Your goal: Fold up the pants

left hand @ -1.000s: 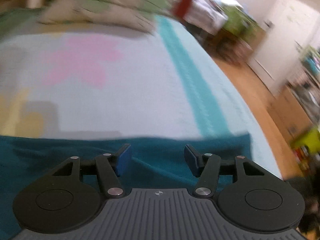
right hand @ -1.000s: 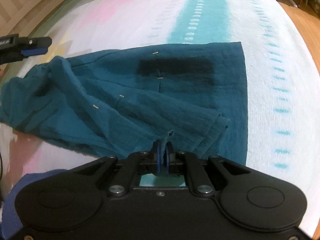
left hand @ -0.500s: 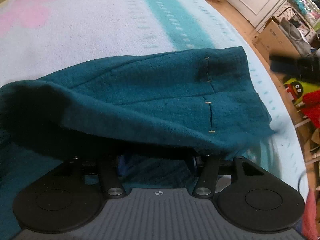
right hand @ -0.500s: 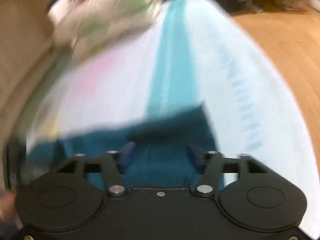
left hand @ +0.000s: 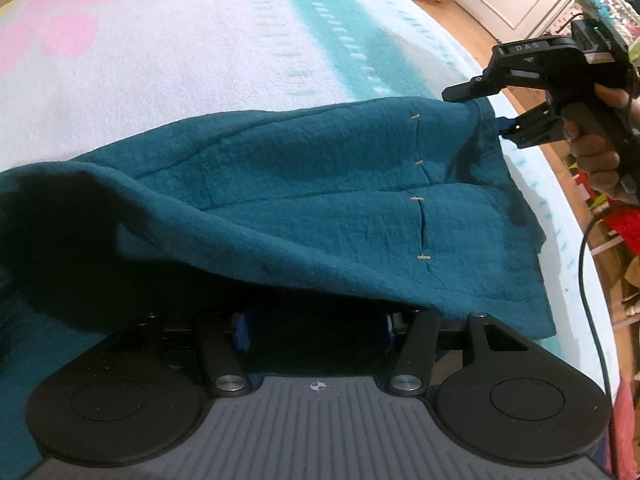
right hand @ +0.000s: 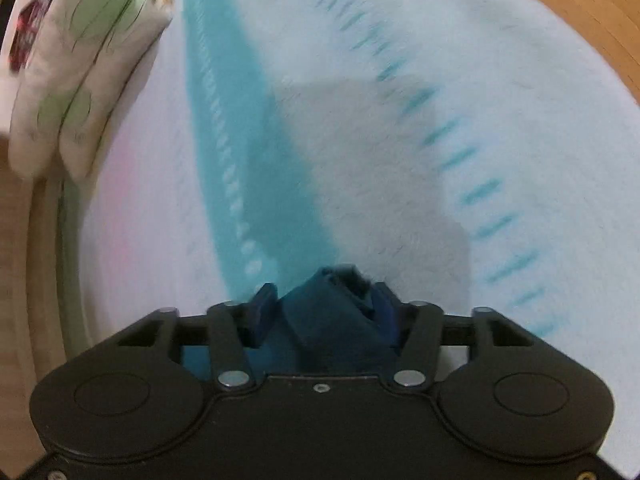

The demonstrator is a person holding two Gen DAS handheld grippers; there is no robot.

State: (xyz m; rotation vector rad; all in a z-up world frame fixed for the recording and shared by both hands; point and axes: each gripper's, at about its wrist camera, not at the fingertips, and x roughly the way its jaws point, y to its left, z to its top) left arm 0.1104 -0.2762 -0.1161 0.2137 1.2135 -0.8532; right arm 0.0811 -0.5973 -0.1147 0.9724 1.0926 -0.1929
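The teal pants (left hand: 304, 200) lie across the near part of a bed whose white blanket (left hand: 192, 92) carries a teal stripe and pink patches, and a raised fold of the cloth arches over the front of the left gripper (left hand: 316, 326). In the left wrist view its two blue pads sit in shadow under that fold, set well apart with dark cloth between them; whether the pads press on the cloth cannot be told, since the fold hides their tips. A line of small pale stitches runs down the right half of the pants, and the hemmed edge lies at the right, near the side of the bed. At the far right corner of the pants the right gripper (left hand: 486, 110) reaches in from the right, held in a person's hand (left hand: 596, 152), with its upper finger lying just over the corner and its lower finger beside the edge. In the right wrist view, which is blurred, a bunched tip of the teal cloth (right hand: 332, 304) stands between the two blue pads (right hand: 262, 312); these jaws have just been closing and stand at a middling width, the right pad against the cloth and a small gap showing at the left pad. Cream pillows with green spots (right hand: 80, 68) lie at the far left of the bed, and wooden floor (right hand: 580, 4) shows beyond its right side.
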